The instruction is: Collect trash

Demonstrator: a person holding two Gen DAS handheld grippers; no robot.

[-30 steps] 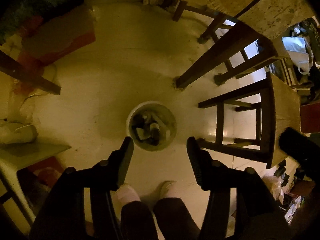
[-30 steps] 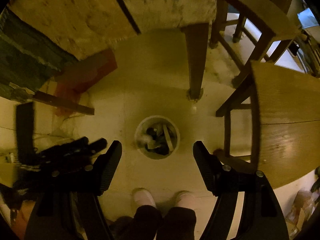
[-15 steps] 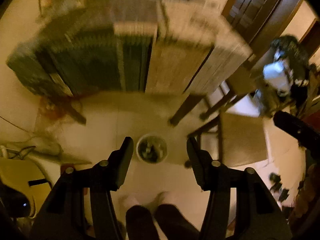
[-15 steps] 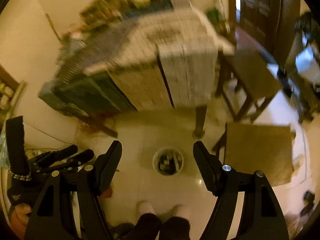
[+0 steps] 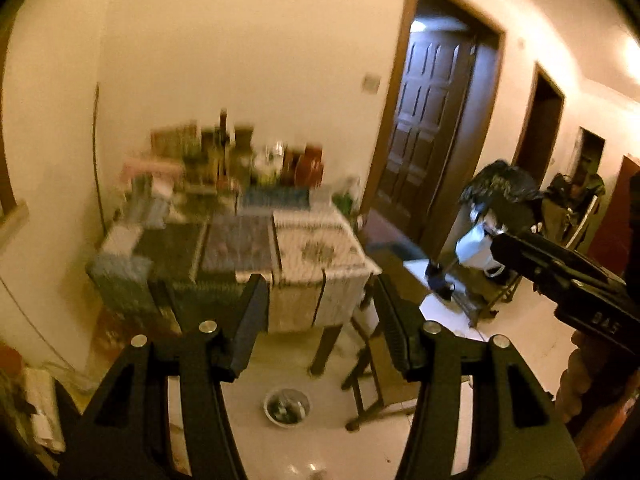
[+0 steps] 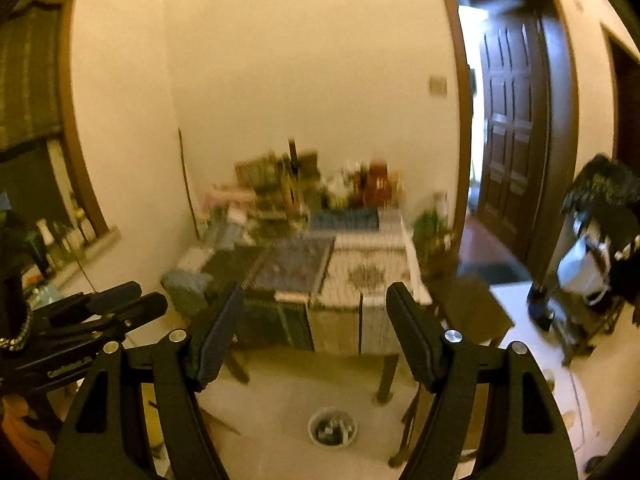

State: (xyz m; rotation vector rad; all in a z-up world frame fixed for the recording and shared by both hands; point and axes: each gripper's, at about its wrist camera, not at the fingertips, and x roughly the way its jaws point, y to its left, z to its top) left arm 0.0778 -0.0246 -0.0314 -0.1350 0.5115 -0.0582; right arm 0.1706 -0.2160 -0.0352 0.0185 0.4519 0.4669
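1. Hovering high, the left gripper [image 5: 320, 320] has its jaws spread wide with nothing between them.
2. The right gripper [image 6: 316, 332] is likewise wide apart and holds nothing.
3. The trash bin [image 5: 287, 407], with trash inside, stands on the pale floor [image 5: 280, 452] below, near the cluttered table [image 5: 312, 248] and just left of a wooden chair [image 5: 384, 364].

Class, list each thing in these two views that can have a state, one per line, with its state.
Left tongs: open, holding nothing.
Right tongs: open, holding nothing.
Trash bin: upright on the floor, holding trash.
Panelled door: open.
Table: covered with cloth, cluttered at the back.
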